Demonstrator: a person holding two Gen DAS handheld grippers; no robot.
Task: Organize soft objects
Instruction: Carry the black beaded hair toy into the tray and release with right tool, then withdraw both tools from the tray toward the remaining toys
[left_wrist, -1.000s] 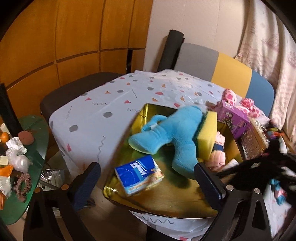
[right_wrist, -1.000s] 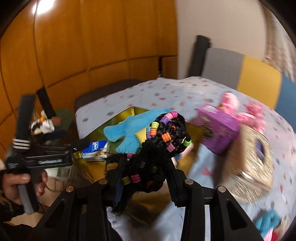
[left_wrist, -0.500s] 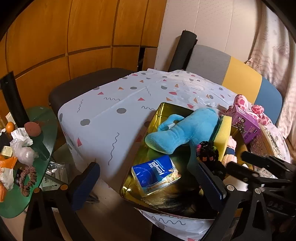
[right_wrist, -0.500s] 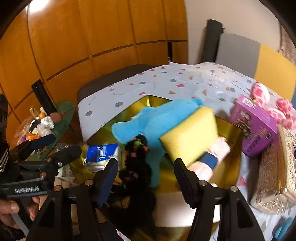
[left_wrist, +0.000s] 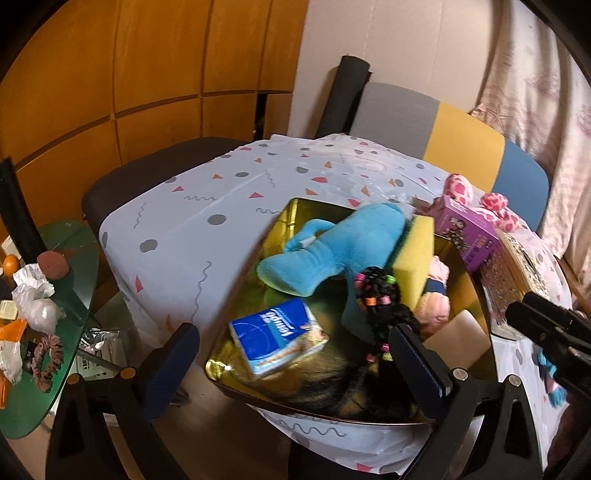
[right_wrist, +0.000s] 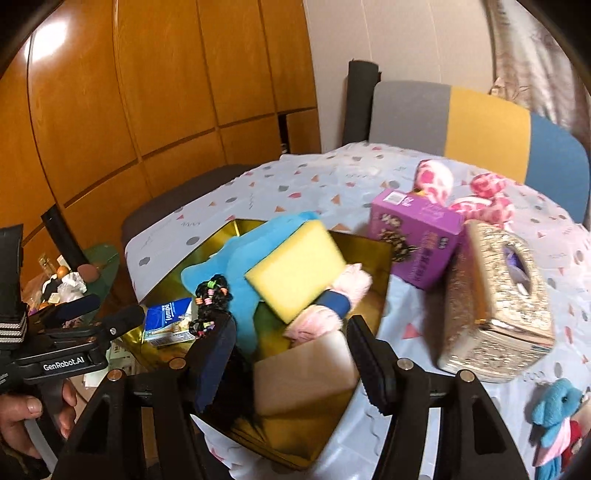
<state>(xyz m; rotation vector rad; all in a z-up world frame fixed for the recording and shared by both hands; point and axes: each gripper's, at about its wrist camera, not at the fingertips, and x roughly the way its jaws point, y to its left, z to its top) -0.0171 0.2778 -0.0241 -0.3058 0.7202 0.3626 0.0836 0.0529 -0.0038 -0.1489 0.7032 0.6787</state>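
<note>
Right wrist view: right gripper (right_wrist: 291, 350) jaws apart, empty; black beaded braided hairpiece (right_wrist: 210, 299) seemingly trails over the gold metal tray (right_wrist: 380, 254) rim, may slide off. Left gripper (left_wrist: 295, 354) jaws apart.

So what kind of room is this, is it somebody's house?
Probably a home, maybe a living or dining room. There are wooden wall panels, a curtain, and a colourful chair behind a table with a party-patterned cloth.
</note>
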